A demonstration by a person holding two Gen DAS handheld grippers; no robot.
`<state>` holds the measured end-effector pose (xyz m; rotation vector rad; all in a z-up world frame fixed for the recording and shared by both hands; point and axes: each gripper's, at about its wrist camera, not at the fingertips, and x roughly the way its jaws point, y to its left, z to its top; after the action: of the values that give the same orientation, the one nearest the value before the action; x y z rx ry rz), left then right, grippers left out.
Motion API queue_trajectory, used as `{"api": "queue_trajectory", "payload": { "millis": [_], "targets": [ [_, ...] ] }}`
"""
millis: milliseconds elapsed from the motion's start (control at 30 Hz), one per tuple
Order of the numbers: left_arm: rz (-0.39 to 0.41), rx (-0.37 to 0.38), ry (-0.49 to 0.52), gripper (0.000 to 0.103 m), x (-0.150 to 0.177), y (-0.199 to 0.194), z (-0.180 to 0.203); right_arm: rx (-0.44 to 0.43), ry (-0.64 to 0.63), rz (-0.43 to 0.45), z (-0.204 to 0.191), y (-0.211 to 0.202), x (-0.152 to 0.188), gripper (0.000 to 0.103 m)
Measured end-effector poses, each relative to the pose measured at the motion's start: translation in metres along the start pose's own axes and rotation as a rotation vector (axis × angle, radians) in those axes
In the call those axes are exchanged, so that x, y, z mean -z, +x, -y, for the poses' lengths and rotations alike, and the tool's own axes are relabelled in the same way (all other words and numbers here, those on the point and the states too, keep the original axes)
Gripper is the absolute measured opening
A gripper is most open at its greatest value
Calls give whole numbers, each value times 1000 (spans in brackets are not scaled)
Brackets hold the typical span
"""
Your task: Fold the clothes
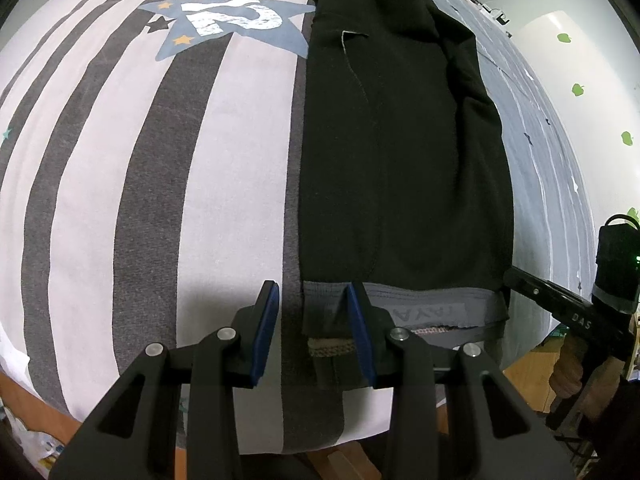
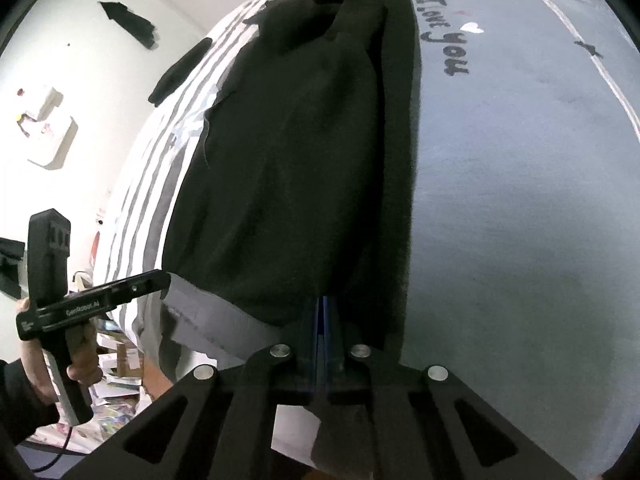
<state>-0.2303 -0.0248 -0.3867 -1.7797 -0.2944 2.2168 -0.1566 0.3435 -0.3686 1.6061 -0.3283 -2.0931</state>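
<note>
Ahead of both sets of jaws, a black garment (image 1: 400, 140) lies lengthwise on the bed (image 1: 140, 180), its grey waistband (image 1: 420, 304) nearest them. The left gripper (image 1: 314, 330) stands released, straddling the waistband's corner — probably about to take it. The right gripper (image 2: 322, 328) is clenched on the garment's near edge, apparently holding it taut. Legible writing: "I love you" (image 2: 444, 36) on the grey bedding; "GenRobot.AI" on the left gripper's body.

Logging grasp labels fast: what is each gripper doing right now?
Left gripper: open, fingers apart at the grey waistband, holding nothing.
Right gripper: closed on the near edge of the black garment.
</note>
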Motion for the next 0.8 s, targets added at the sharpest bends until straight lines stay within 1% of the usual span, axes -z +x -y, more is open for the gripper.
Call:
{"api": "queue_trajectory", "payload": {
  "millis": [67,100,133,267,333,433,533,633,800],
  "targets": [
    [-4,-3,-1,32,1,2,0,31,-15,-9,-1,-1,4,2],
    [-6,-3,-3,32,2,2,1,46,-23,-14,-2,-2,5,6],
    [-6,-3,-6,32,2,2,1,62,-31,-19,-2,-3,7,6],
    [-9,-6,-1,32,3,4,3,56,13,-31,2,-3,13,7],
    [-11,-7,1,32,4,5,3,57,22,-36,3,-2,15,15],
    [-11,-7,2,32,5,5,5,60,25,-41,2,-1,18,20],
    [-12,-9,2,32,7,6,7,62,28,-47,2,1,21,22],
    [-11,-10,-2,32,9,7,8,46,51,-43,3,2,21,22],
    [-9,-13,-4,32,13,9,11,28,32,-34,-5,6,16,24]
  ]
}}
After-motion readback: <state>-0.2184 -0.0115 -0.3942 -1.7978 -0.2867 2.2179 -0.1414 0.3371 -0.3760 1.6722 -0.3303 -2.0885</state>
